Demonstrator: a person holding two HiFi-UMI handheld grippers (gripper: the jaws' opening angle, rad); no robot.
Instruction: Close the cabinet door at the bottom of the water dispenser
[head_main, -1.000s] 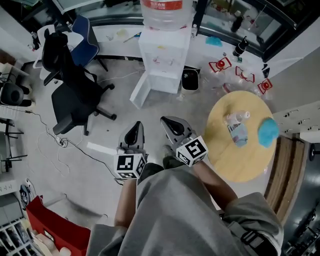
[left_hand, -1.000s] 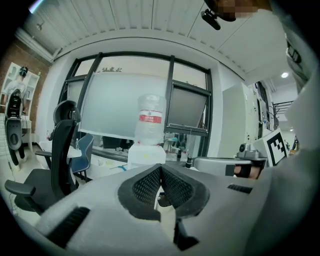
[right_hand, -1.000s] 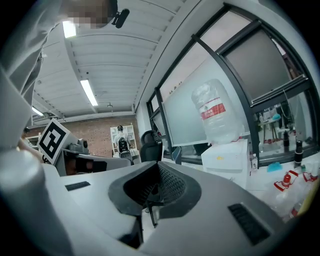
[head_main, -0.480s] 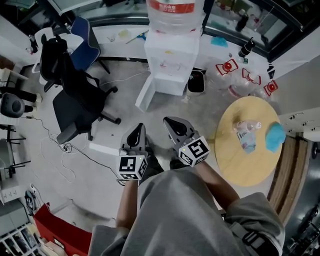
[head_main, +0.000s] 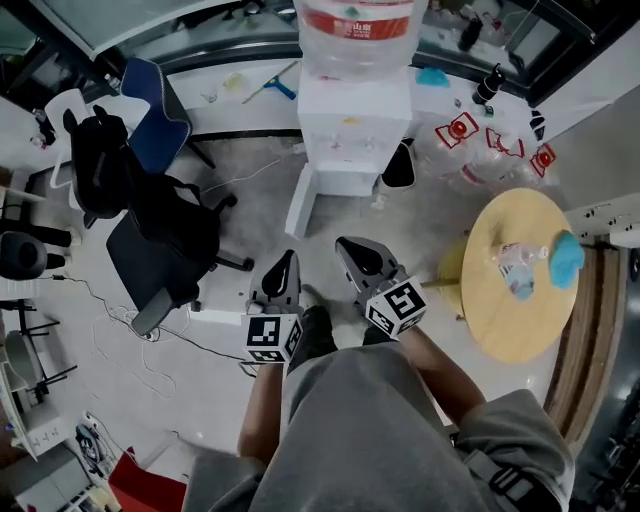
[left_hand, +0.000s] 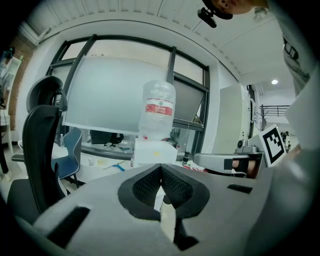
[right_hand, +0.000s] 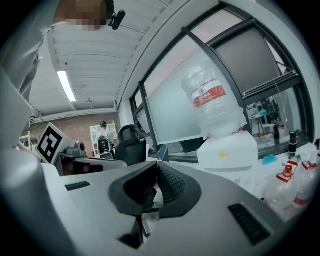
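Note:
The white water dispenser (head_main: 355, 125) with a large bottle (head_main: 360, 25) on top stands ahead on the floor. Its bottom cabinet door (head_main: 300, 202) hangs open, swung out to the left. My left gripper (head_main: 284, 263) and right gripper (head_main: 350, 247) are held side by side in front of me, both short of the dispenser and touching nothing. Each is shut and empty. In the left gripper view the dispenser (left_hand: 152, 152) shows just above the closed left gripper (left_hand: 160, 167). In the right gripper view the dispenser (right_hand: 227, 150) stands to the right of the closed right gripper (right_hand: 156, 165).
A black office chair (head_main: 165, 250) and a blue chair (head_main: 155, 100) stand to the left. A round wooden table (head_main: 520, 285) with a bottle and a blue cloth is at the right. A black bin (head_main: 400, 165) and red-capped bottles (head_main: 460, 130) sit beside the dispenser.
Both grippers have moved forward together with the person, so the dispenser and its open door now lie closer. Both stay shut and empty.

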